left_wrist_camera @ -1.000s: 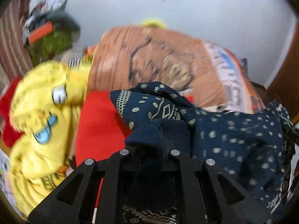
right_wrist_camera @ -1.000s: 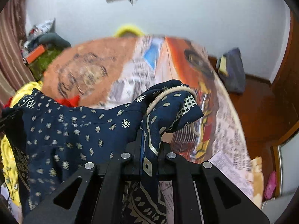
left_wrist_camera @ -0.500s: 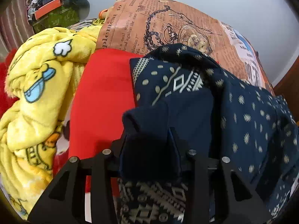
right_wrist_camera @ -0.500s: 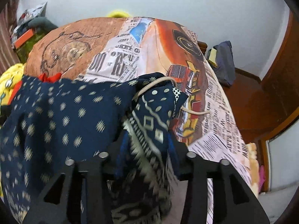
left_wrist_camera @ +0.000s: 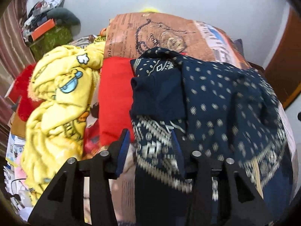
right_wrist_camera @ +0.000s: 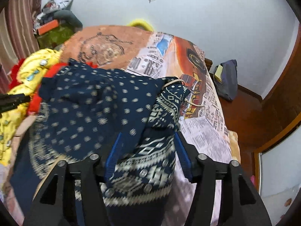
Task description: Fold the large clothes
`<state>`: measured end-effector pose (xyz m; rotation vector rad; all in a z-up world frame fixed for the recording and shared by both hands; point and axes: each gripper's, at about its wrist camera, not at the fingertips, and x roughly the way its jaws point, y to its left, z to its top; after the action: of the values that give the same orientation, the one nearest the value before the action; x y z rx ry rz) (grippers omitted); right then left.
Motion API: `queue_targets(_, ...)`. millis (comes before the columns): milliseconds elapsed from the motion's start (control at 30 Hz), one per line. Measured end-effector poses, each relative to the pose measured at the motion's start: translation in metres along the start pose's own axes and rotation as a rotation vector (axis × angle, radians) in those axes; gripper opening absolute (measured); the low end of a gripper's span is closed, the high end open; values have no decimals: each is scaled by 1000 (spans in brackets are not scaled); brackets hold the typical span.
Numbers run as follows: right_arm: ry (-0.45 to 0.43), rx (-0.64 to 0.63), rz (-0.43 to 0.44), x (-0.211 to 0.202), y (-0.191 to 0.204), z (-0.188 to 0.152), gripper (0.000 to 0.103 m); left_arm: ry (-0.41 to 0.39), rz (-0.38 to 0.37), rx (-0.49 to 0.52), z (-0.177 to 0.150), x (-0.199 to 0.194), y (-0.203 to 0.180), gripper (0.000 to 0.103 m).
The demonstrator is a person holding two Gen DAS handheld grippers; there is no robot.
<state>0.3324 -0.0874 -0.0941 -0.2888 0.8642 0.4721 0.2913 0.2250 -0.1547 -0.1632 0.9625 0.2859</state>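
**Both grippers spread, navy garment lying on the bed**

1. Legible writing. The bedsheet (left_wrist_camera: 169, 35) carried a newspaper print. In the left wrist view the letters "plement" were readable on its brown panel. In the right wrist view large characters resembling "00" and "Ri" appeared on the white panel (right_wrist_camera: 148, 66); the smaller text was too blurred to read.

2. Change from the earlier frames. Half a second before, each gripper was pinching a fold of the navy patterned garment (left_wrist_camera: 216, 98). At this moment the left gripper (left_wrist_camera: 150, 141) stood with its blue-padded fingers spread wide, the cloth draped loosely between them. The right gripper (right_wrist_camera: 146, 146) was likewise spread, with the garment's banded hem (right_wrist_camera: 143, 165) lying between its fingers rather than clamped. A cream drawstring (right_wrist_camera: 175, 82) remained at the garment's right corner.

3. Surface and room. The garment lay bunched across the bed, partly over a red cloth (left_wrist_camera: 114, 98). A yellow cartoon blanket (left_wrist_camera: 62, 98) sat beside it on the left. A white wall (right_wrist_camera: 207, 18) backed the bed, a striped curtain (right_wrist_camera: 20, 28) hung at left, and a dark bag (right_wrist_camera: 226, 79) rested on the wooden floor (right_wrist_camera: 244, 116).
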Motion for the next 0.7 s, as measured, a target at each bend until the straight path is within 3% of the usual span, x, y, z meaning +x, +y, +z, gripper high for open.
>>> queue_targets(67, -11, 9, 12, -15, 3, -8, 57, -19, -10, 15, -12, -19, 1, 55)
queue_targets(367, 0, 55, 33, -50, 9, -47, 57, -13, -48, 35, -62, -64, 8, 63)
queue_targets(700, 103, 166, 28, -45, -7, -107, 57, 175, -143, -35, -124, -33, 19, 66)
